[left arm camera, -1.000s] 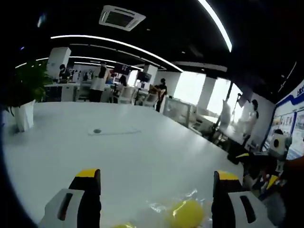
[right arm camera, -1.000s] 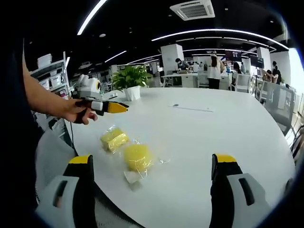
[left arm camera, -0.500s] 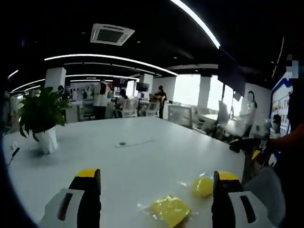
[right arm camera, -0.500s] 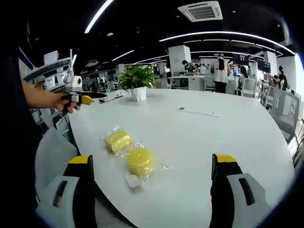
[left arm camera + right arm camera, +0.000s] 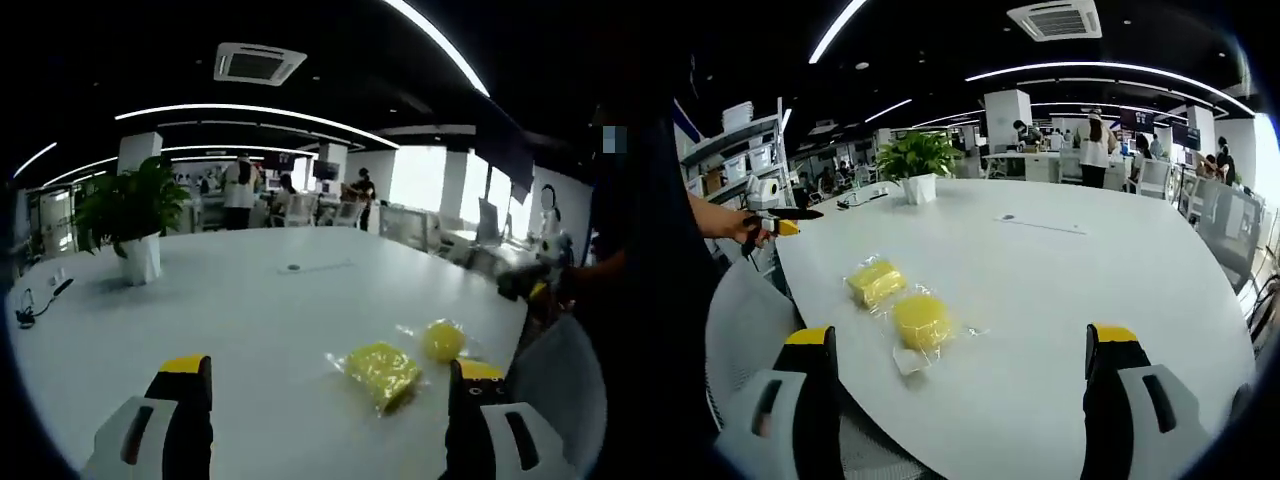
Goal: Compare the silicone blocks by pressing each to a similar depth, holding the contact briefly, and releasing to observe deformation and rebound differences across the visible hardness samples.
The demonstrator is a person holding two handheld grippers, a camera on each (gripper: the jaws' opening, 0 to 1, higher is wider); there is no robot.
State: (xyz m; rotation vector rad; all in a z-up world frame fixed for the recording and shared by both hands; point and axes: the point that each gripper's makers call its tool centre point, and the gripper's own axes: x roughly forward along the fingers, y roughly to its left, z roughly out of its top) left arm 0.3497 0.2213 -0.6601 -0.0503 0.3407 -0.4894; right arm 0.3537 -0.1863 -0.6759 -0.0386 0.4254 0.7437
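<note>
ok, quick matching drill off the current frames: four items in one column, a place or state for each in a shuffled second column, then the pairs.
Items:
1. round yellow block
2. squarish yellow block
3. potted plant
4. right gripper

Place or state:
A. far side of the white table, upright
B. open, above the table's near edge
C. bagged, nearer the right gripper's camera
D. bagged, just beyond the round one in the right gripper view

Pairs: 1-C, 2-D, 3-A, 4-B
</note>
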